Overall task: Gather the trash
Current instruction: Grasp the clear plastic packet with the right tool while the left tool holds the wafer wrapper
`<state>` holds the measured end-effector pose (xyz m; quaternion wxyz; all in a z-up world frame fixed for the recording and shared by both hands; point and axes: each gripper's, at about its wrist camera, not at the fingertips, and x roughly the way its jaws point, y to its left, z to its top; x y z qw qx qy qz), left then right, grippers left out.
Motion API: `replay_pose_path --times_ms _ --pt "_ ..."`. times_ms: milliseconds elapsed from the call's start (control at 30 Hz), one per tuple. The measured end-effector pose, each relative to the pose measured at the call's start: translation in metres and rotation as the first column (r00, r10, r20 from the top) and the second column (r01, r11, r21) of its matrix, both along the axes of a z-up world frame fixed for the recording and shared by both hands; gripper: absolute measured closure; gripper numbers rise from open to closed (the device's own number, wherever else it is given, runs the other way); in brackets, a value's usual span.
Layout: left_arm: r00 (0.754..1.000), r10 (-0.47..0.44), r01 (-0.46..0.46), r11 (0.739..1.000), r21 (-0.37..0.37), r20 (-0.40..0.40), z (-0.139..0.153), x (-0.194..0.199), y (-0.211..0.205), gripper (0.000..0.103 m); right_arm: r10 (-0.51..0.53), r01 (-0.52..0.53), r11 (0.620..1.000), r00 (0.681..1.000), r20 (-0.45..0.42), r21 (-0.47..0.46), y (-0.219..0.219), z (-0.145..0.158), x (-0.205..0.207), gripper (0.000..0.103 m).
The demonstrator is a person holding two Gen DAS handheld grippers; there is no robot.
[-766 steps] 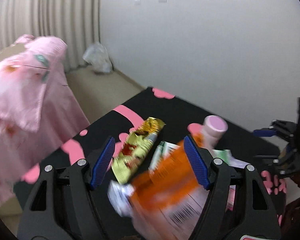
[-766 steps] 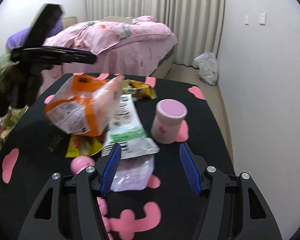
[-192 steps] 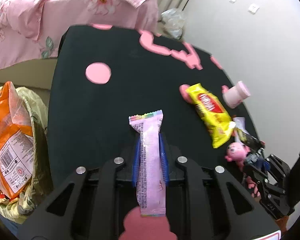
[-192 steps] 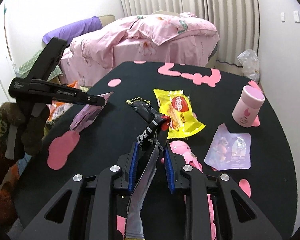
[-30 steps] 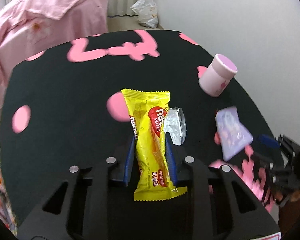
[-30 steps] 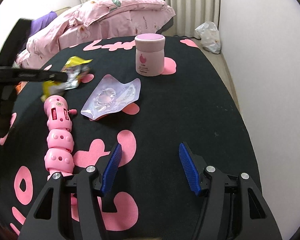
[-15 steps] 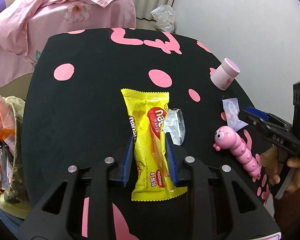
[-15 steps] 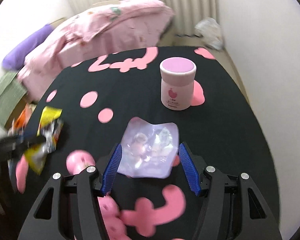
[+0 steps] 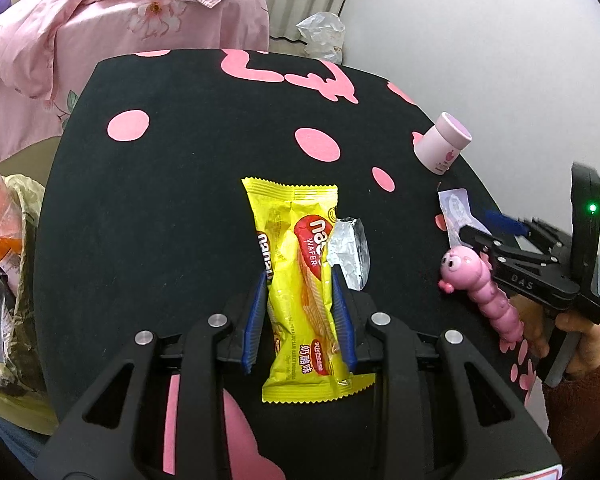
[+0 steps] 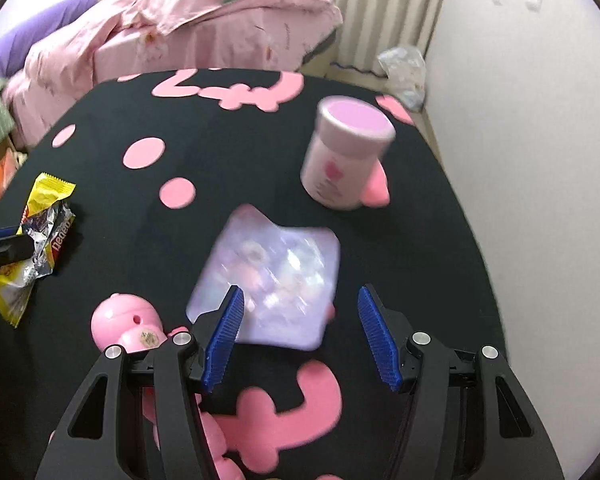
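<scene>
Left gripper (image 9: 300, 312) clamps the yellow wafer wrapper (image 9: 300, 280) above the table (image 9: 180, 160); trash bag (image 9: 16, 280) waits at nine o'clock. Right gripper (image 10: 300, 336), jaws wide and empty, hovers over the purple pouch (image 10: 276, 272), likely next.

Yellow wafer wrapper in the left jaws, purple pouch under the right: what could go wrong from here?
1. The yellow wafer wrapper is pinched mid-length by the left gripper; its torn foil flap hangs loose and could snag or tear off.
2. The right gripper is open over the flat purple pouch; flush on the table, it may slide rather than lift.
3. The pink caterpillar toy beside the right gripper could get knocked.
</scene>
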<state>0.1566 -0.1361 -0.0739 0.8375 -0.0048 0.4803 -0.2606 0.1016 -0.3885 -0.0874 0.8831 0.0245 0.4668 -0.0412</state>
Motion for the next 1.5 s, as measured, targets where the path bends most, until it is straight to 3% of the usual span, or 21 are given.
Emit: replay_pose_path --times_ms 233,433,500,567,767,1167,1500 --pt "1.000 0.002 -0.003 1.000 0.023 0.019 0.002 -0.004 -0.003 0.074 -0.074 0.069 0.974 0.997 0.016 0.216 -0.010 0.006 0.003 0.047" --pt "0.999 0.005 -0.006 0.999 0.031 0.038 0.006 -0.007 0.000 0.074 -0.020 0.025 0.983 0.999 -0.028 0.182 0.012 -0.004 0.025 0.048" --pt "0.999 0.005 -0.006 1.000 0.030 0.039 0.006 -0.008 0.001 0.074 -0.003 0.005 0.985 1.000 -0.012 0.172 0.016 -0.004 0.026 0.059" --pt "0.999 0.004 -0.005 1.000 0.028 0.040 0.006 -0.008 0.002 0.074 0.039 -0.038 0.980 0.999 0.001 0.197 0.017 -0.003 0.026 0.079" --pt "0.999 0.001 -0.001 1.000 0.016 0.033 0.006 -0.009 0.003 0.074 0.115 -0.129 0.971 0.990 0.079 0.203 0.025 0.011 0.012 0.098" --pt "1.000 0.002 -0.002 1.000 0.013 0.027 0.005 -0.008 0.003 0.074 0.090 -0.125 0.974 0.979 0.185 0.188 0.006 0.050 -0.011 0.099" --pt "1.000 0.001 -0.002 1.000 0.012 0.026 0.005 -0.007 0.003 0.074 0.079 -0.108 0.982 0.979 0.186 0.155 -0.016 0.050 -0.024 0.098"
